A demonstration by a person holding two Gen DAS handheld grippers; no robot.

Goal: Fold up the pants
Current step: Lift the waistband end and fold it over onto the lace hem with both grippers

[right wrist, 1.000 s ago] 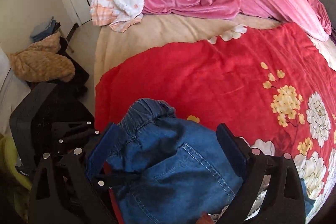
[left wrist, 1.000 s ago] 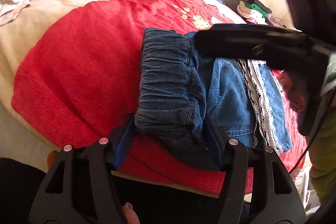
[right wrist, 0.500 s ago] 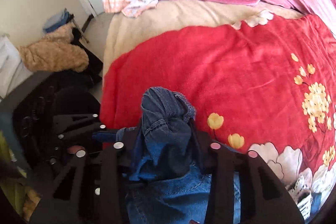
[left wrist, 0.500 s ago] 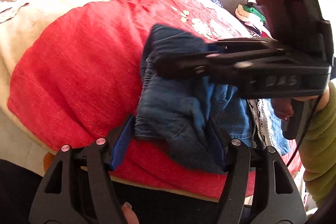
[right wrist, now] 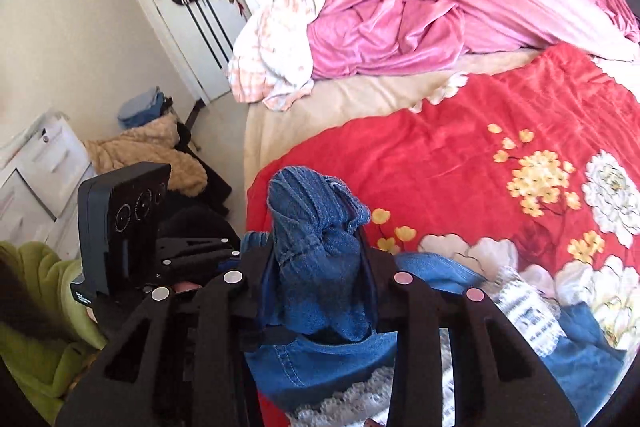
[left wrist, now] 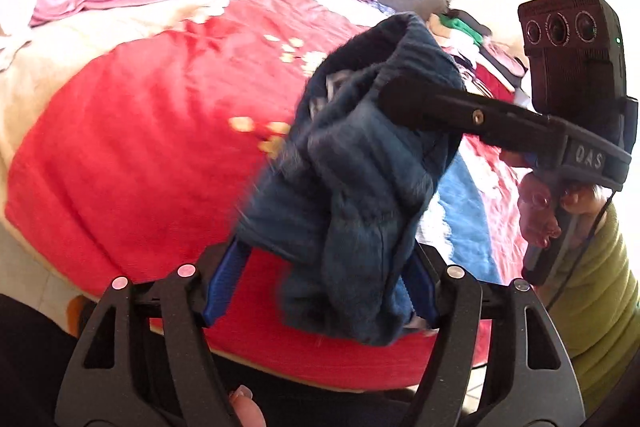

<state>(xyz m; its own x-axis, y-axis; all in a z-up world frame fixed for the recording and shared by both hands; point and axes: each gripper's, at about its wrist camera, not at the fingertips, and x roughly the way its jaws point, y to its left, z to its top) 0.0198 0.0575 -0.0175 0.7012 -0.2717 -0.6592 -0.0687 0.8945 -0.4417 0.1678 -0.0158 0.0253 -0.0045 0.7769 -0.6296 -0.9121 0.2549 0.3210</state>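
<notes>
The left gripper (left wrist: 320, 291) holds one end of the waistband of the pants (left wrist: 360, 187). Its blue pads (left wrist: 222, 285) stand fairly wide, with bunched denim filling the gap between them; the right-hand pad presses the cloth, and the grip reads as a clamp on a thick fold. The pants hang clear above the red floral blanket (left wrist: 132, 155), which covers the near part of the bed (right wrist: 320, 103).

In the middle, the denim spans from one tool to the other as a crumpled, twisted mass. No flat fold is visible yet.

The right gripper (right wrist: 316, 287) has just been closing, and its jaws now stand narrow, pinching a gathered roll of waistband that sticks up between them. Below it, lighter blue denim and white lace trim (right wrist: 524, 311) lie on the blanket; whether these belong to the same garment cannot be told.

Step in hand, as judged: the pick-up. Both ends of the waistband are seized and the garment is raised from the blanket before any fold is made.

Next move, as judged: draw the two tools apart to take out the twist, let the legs hang straight, then lay the pants flat on the red blanket. Both clamps must hold firm, since bunched denim can slip.
</notes>
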